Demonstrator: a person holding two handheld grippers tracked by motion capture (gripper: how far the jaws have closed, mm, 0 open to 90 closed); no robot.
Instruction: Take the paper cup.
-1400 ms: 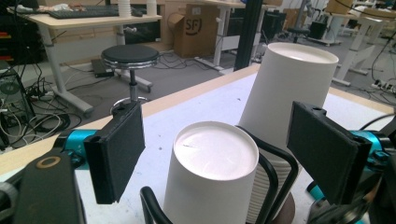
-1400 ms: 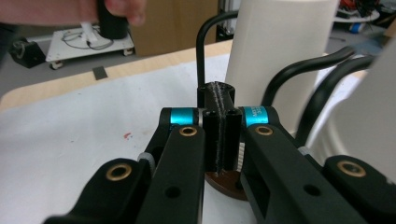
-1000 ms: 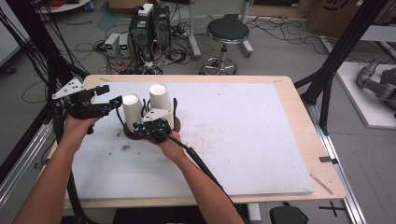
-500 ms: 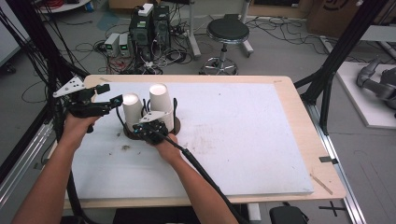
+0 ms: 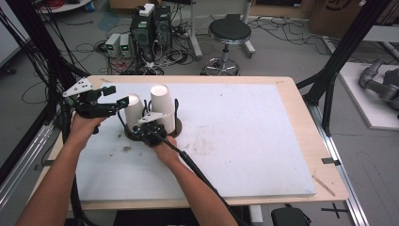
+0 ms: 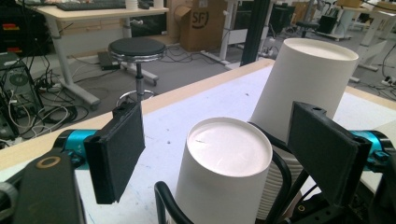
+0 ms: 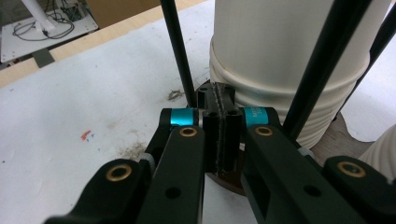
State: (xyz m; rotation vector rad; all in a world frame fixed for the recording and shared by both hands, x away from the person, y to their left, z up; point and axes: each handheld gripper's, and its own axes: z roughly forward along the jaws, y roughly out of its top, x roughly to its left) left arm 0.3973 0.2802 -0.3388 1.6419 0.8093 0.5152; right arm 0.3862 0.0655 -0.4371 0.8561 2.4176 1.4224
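Left gripper view, left gripper (image 6: pixel 217 161) open around the shorter cup stack (image 6: pixel 224 172), right gripper (image 7: pixel 219 126) closed empty, touching the cup holder base (image 7: pixel 224 179).

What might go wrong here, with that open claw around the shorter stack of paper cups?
The left gripper stands open around the shorter cup stack, whose cups look tightly nested, so closing and lifting might drag up several cups, or crush the thin paper. The taller stack leans right beside it and could be knocked. The right gripper, shut, presses at the holder base; if it slips, the holder may shift.
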